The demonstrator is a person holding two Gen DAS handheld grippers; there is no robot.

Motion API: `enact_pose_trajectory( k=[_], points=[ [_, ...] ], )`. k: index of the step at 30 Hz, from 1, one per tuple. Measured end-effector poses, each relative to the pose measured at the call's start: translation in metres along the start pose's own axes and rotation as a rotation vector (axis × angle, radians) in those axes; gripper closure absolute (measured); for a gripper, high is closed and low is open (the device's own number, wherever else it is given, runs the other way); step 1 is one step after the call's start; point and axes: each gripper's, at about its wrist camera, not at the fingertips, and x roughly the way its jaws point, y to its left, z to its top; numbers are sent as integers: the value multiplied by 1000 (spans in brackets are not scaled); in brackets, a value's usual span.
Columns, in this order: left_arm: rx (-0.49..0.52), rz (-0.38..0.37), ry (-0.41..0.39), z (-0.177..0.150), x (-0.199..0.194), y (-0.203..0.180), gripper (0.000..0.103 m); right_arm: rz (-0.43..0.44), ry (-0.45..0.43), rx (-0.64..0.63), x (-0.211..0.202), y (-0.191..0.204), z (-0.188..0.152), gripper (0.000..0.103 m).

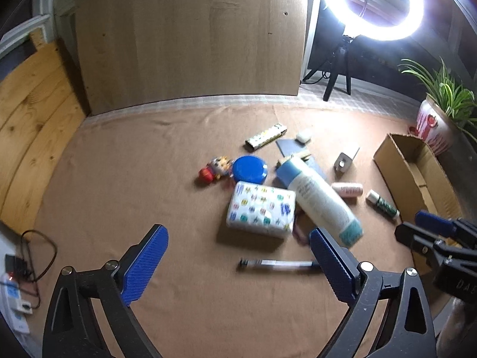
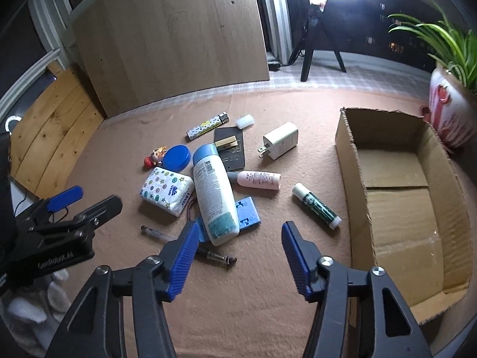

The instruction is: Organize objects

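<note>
Both claws, left claw (image 1: pixel 238 264) and right claw (image 2: pixel 240 258), gape empty above bare worktop (image 2: pixel 238 313). Bottle (image 2: pixel 213 194) just ahead; box (image 2: pixel 351 161) (open top) right, clear gap between.

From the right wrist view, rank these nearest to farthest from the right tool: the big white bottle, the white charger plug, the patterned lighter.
1. The big white bottle: nearest, its bottom end lies just ahead of the right tool, slightly left of centre.
2. The white charger plug: mid-field, ahead and a little right.
3. The patterned lighter: farthest, at the back left of the pile.
</note>
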Motion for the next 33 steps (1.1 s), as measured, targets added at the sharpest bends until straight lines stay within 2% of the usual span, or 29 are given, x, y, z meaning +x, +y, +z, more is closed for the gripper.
enact_pose_trajectory(
  k=[3,6,11,17,21,25,33],
  points=[
    [-2,-15,14,16,15,-1,10,26,33,19,10,-2,5,63],
    [-3,-18,19,35,33,-6,15,42,57,33,19,-3,7,64],
    [43,-65,75,67,67,-31,22,50,76,49,23,-7,6,64],
    [108,-55,131,87,103,-65,22,43,73,77,19,-17,3,64],
    [144,-58,164,92,121,-79,22,41,80,92,21,-22,0,64],
    [180,-25,197,86,134,-84,23,40,84,88,22,-22,-3,64],
    [188,4,229,67,132,-64,27,50,87,76,24,-18,-1,64]
  ],
)
